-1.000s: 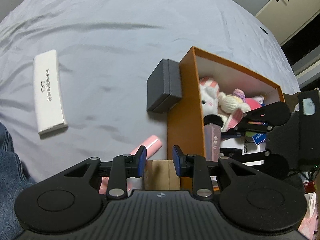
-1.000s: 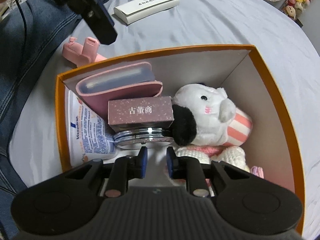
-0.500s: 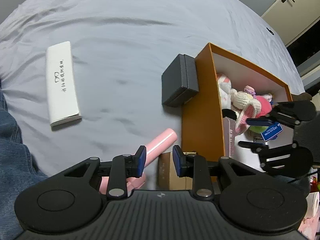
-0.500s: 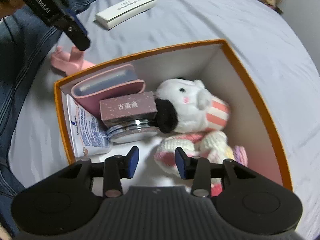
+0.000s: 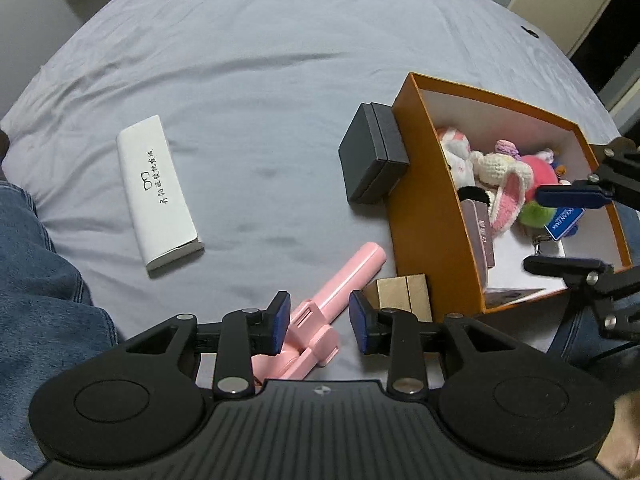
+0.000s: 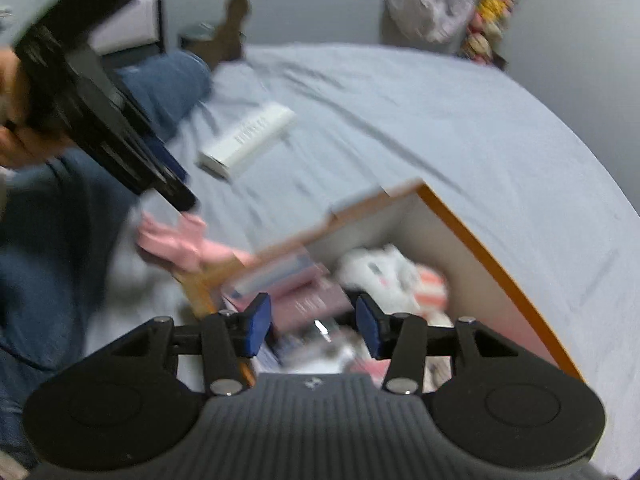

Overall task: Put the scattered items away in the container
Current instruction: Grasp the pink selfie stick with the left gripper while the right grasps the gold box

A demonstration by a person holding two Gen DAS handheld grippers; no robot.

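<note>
Left wrist view shows the orange box (image 5: 432,216) on the grey bed sheet (image 5: 260,60), already holding soft toys and small cartons. Just beside its near corner lies the pink folding stick (image 5: 332,300), next to a small gold box (image 5: 404,296) that touches the orange box. A dark case (image 5: 374,160) leans on the outer wall of the orange box, and a white carton (image 5: 158,192) lies well apart from it.

The left gripper (image 5: 318,326) hangs over the pink folding stick; its jaws are opening, with the stick below the gap and the pads not pressing it. The right gripper (image 6: 314,326) is above the inside of the orange box, jaws opening, nothing between them.

The pink stick looks like light, stiff, smooth plastic, so it may slip. I think the round straight handle is the best place to grip, across its width, because the hinged end could fold.
</note>
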